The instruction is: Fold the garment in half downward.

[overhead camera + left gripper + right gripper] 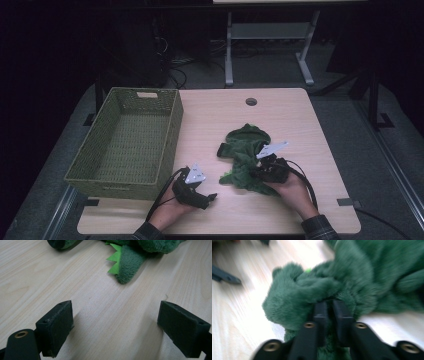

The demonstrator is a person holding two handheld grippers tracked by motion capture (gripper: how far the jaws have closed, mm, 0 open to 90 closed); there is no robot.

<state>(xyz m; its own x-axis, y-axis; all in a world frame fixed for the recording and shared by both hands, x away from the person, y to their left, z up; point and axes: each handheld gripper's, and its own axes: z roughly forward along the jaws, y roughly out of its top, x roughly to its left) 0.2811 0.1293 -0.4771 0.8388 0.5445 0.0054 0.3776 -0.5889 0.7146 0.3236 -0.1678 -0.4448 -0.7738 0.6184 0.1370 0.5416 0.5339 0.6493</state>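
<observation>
grasping looks under way: right gripper (327, 305) is pinching the green plush toy (243, 152) between nearly closed jaws, left gripper (115, 326) is waiting wide-jawed at eight o'clock of it, and lifting toward the basket (169, 137) at nine o'clock probably follows.

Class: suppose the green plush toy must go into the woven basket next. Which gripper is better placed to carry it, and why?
Right. The right gripper is already shut on the plush toy; the left gripper is open over bare table, though nearer the basket.

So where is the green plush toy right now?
In the high view the green plush toy lies right of centre on the table, right of the wicker basket, with the right claw shut on its near edge.
</observation>
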